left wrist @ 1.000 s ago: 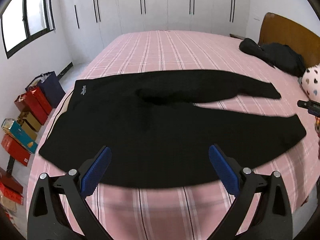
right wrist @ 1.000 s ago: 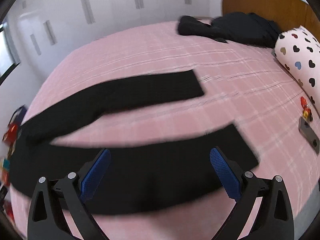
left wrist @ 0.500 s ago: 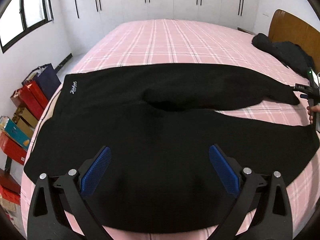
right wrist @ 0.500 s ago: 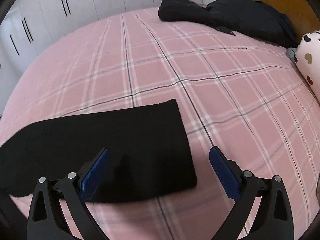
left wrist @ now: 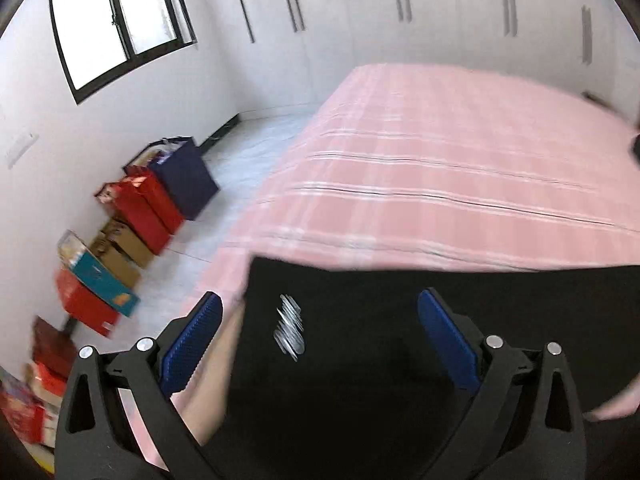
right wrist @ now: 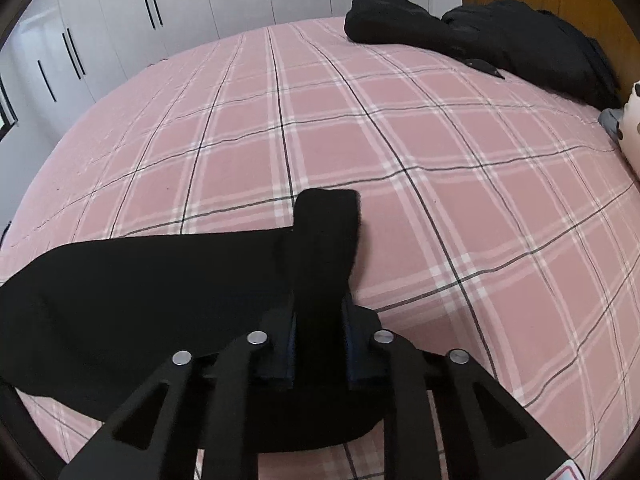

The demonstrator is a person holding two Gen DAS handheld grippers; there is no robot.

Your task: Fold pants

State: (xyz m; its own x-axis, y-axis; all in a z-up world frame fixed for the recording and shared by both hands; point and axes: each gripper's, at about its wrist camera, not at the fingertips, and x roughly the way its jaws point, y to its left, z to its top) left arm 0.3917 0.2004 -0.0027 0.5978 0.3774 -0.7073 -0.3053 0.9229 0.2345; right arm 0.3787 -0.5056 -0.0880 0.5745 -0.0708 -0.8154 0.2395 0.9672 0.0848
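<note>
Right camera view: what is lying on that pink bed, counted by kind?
Black pants: 1
Heap of dark clothes by the headboard: 1
White pillow, only its edge in view: 1
Total: 3

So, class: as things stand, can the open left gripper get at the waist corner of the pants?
Probably yes. The left gripper is open, its fingers either side of the corner of the pants lying flat on the bed, with nothing lying between.

White wardrobes [left wrist: 400,20] are seen behind a pink plaid bed [right wrist: 400,140]; a window [left wrist: 116,20] (bright) is set left.
</note>
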